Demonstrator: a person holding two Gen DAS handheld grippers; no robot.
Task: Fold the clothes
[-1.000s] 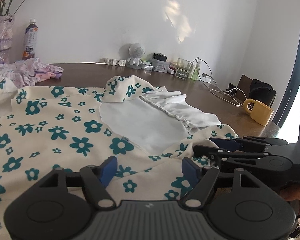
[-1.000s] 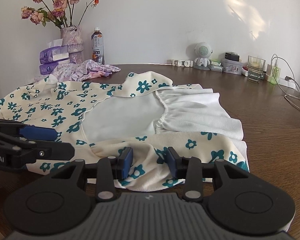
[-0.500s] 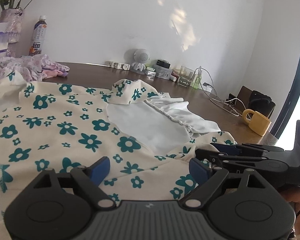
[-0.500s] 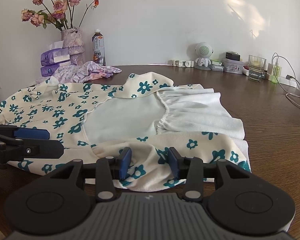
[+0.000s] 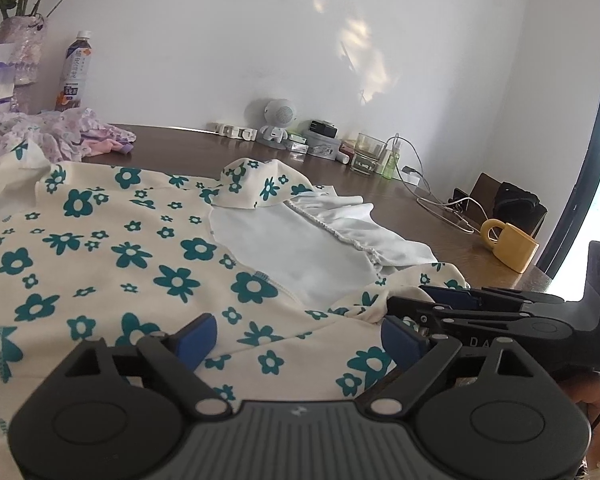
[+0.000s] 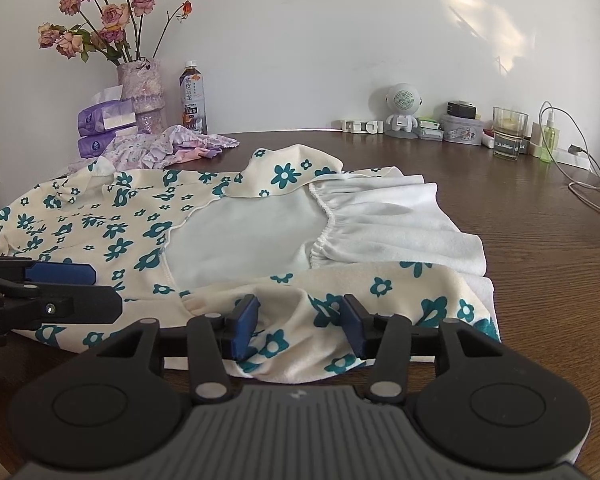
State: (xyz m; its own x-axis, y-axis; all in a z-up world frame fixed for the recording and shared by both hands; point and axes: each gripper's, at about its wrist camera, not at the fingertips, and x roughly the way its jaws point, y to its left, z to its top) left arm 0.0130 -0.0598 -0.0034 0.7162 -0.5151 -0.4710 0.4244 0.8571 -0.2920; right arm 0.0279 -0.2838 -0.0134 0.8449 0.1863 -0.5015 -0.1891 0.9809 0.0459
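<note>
My left gripper [image 5: 298, 336] sits low over the near edge of the floral garment [image 5: 112, 256], its blue pads spread wide with cloth lying flat beneath the gap, nothing pinched between them. My right gripper [image 6: 298, 322] is also parted, though less widely; a raised fold of the same cream fabric bulges up between its two blue pads, and I cannot tell whether either pad actually presses it. In the left wrist view the right gripper reaches in from the right side, its tips at a bunched ridge of the near hem; in the right wrist view the left gripper comes in from the left, over the printed fabric.

The garment, cream with teal flowers, lies spread across the dark wooden table [image 6: 540, 248]. Its white lining [image 6: 244, 240] shows in the middle, with a gathered white ruffle [image 6: 392, 220] folded out to the right and a printed flap [image 6: 288, 176] turned up at the far edge.

Beyond it, at the left, a crumpled lilac cloth [image 6: 172, 148] lies by purple tissue packs [image 6: 104, 128], a vase of dried roses [image 6: 140, 92] and a drink bottle [image 6: 192, 98]. Along the wall stand a small white robot-shaped figure [image 6: 402, 110], a tin [image 6: 460, 134], a drinking glass [image 6: 509, 132] and a green spray bottle [image 6: 550, 140], with white cables [image 6: 588, 188] trailing toward the right edge. The left wrist view also shows a yellow mug [image 5: 510, 246] lying on its side near the table's right end, in front of a dark bag [image 5: 518, 208].
</note>
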